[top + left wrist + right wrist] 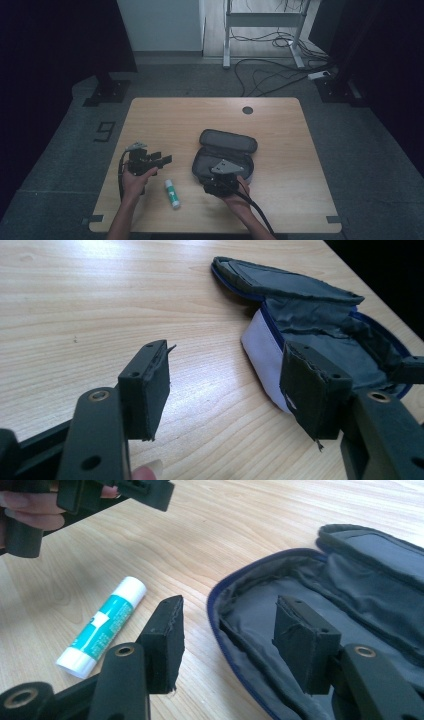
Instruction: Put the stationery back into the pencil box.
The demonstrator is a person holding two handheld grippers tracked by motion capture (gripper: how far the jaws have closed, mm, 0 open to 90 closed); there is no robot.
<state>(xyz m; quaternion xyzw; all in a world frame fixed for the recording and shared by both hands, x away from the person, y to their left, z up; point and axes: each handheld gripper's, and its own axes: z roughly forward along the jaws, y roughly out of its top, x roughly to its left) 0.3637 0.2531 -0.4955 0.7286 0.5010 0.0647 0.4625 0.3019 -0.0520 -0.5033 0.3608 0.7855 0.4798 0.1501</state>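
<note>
A dark grey zip pencil case (226,149) lies open in the middle of the wooden table (280,135), lid folded back, nothing seen inside. A white and teal glue stick (172,193) lies on the wood to its left, near the front edge. My right gripper (220,176) hovers at the case's near end. In the right gripper view its jaws (227,635) stand open astride the case's front rim (225,630), with the glue stick (102,625) off to the left. My left gripper (162,161) is open and holds nothing (230,385). It points at the case (310,315).
A round dark cable hole (247,110) sits near the table's far edge. Beyond the table are a white desk frame (260,20) and loose cables (280,70) on the floor. The left gripper (100,495) and its hand hang at the top left of the right gripper view.
</note>
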